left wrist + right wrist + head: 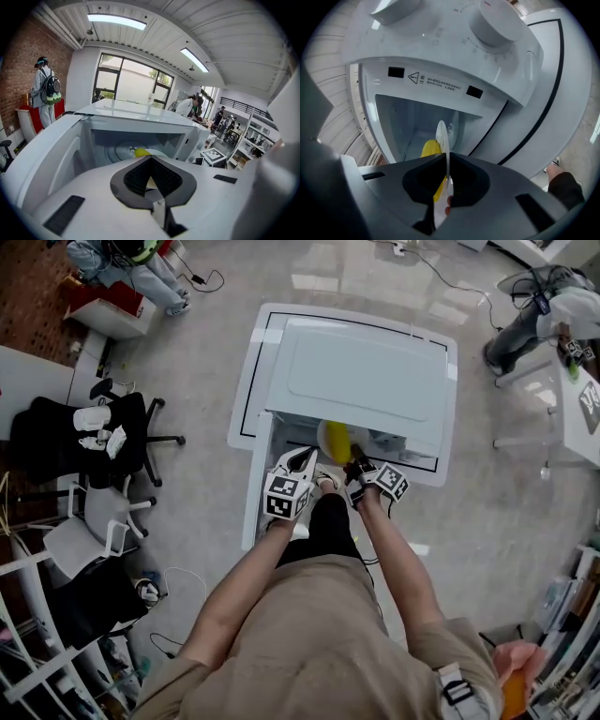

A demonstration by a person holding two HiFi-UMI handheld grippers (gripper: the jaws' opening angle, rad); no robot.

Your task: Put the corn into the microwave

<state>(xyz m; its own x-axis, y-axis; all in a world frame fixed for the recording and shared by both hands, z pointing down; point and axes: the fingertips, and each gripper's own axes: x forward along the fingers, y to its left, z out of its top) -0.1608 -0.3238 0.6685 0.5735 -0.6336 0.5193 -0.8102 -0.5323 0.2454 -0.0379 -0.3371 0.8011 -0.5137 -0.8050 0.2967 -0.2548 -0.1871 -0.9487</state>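
Overhead, in the head view, the boxy white microwave oven (366, 371) stands on a white black-lined table (246, 381) with its door (261, 484) swung wide, so the cavity is free to load; the yellow corn cob (335, 439) lies on a thin white round plate (322, 435) at the cavity's mouth, which lets the right gripper (354, 461) carry it by the rim without squeezing it; the left gripper (306, 459) sits just beside, and the oven's top hides the cavity floor.

Next, in the left gripper view, the left gripper (150, 158) has its pads meeting at the tips on nothing, likely standing by; a pale sliver behind them I cannot identify; the corn (142, 152) shows over the glass turntable (117, 152), though whether the plate rests there is unclear.

Lastly, the right gripper view is rolled sideways, so the right gripper (446, 158) can pinch the plate (442, 133) above and below; it is clamped on the rim; its body cuts off half the corn (429, 150); a pinkish spot low between the jaws is unreadable.
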